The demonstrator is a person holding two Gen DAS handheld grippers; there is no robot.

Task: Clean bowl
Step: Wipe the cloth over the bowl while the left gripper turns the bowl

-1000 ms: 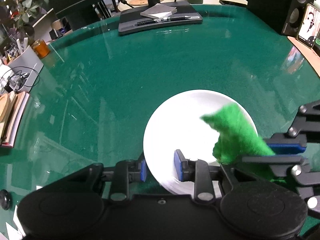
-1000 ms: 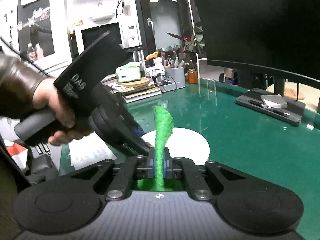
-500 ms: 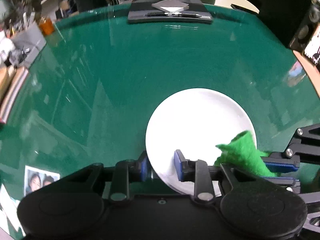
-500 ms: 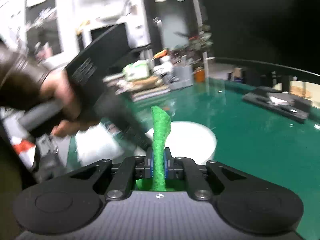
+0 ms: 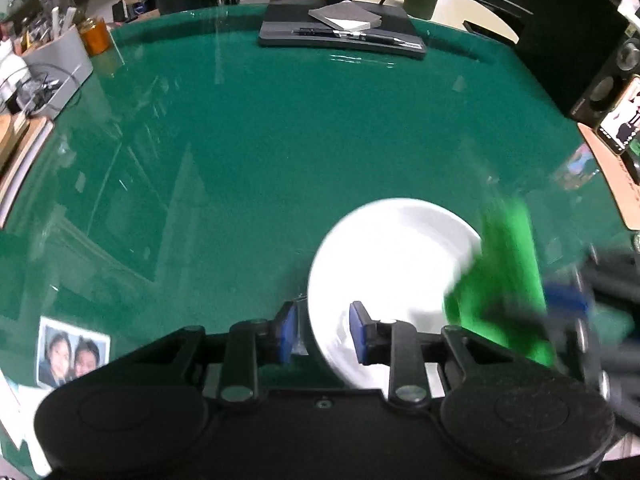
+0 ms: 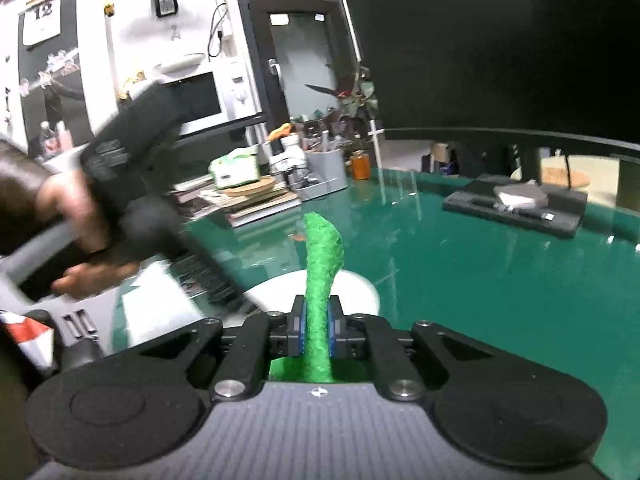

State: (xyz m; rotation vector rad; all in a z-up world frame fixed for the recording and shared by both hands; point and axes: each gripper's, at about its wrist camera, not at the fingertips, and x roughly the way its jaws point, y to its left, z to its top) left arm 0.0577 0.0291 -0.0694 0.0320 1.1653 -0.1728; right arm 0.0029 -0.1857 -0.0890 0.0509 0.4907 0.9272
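White round ceramic bowl (image 5: 394,268) sits on the glossy green surface (image 5: 256,152), its near rim pinched between the narrow jaws of the left hand-held gripper (image 5: 322,334). The right hand-held gripper (image 6: 316,330) clamps a fuzzy green cloth (image 6: 322,264) beside the bowl's right edge. A hard wipe could slide the bowl from this thin rim grip.

Green desk (image 5: 260,152): black tray (image 5: 340,36) with notepad (image 5: 345,17) at far edge, orange jar (image 5: 94,35) far-left corner, photo (image 5: 72,354) near-left edge
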